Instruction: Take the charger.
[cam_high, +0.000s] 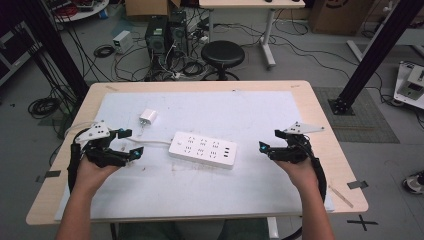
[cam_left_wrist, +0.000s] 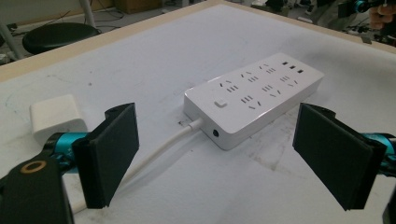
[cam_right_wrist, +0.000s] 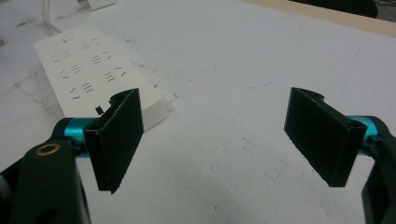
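From the high view, a white power strip (cam_high: 202, 149) lies flat on the white mat (cam_high: 260, 115) between the left gripper (cam_high: 131, 143) and the right gripper (cam_high: 267, 148), apart from both; a white charger (cam_high: 148, 117) sits beyond the left jaws.

In the left gripper view, the jaws stand wide apart and empty, the strip's cable end just ahead between them.

In the right gripper view, the jaws gape empty, the strip behind the left-hand jaw.

White power strip (cam_high: 203, 150), white charger (cam_high: 148, 117)
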